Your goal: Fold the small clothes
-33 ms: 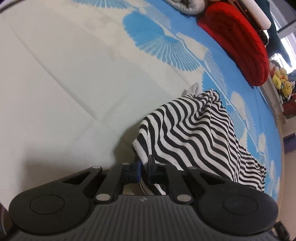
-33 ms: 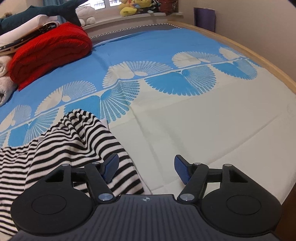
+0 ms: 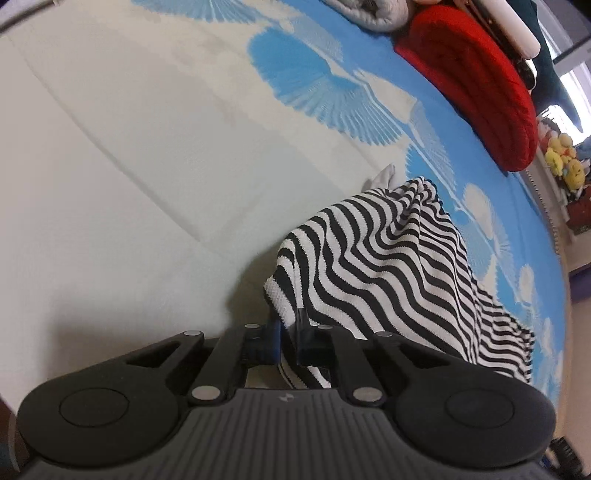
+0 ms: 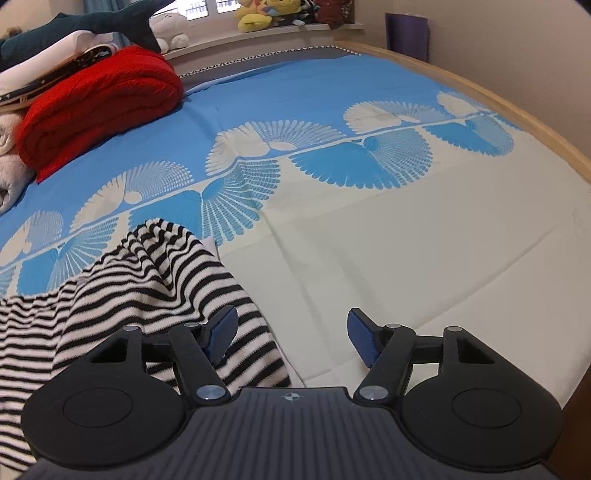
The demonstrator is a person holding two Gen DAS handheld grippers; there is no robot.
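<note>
Left tongs (image 3: 287, 341) pinch the striped top's (image 3: 388, 266) hem; right tongs (image 4: 291, 334) gape empty beside it. You're starting a fold: grip the other edge next.

The small garment (image 3: 388, 258) carried black and white wavy stripes. The bedspread (image 4: 369, 258) was cream near the camera and bright blue farther off, with fan shapes in white and blue along the border between them. A folded blanket (image 4: 99, 107) was red. The plush shark (image 4: 110, 22) was dark teal, the soft toys (image 4: 266, 14) yellow. The tongs (image 4: 291, 336) had blue pads on black arms.
</note>
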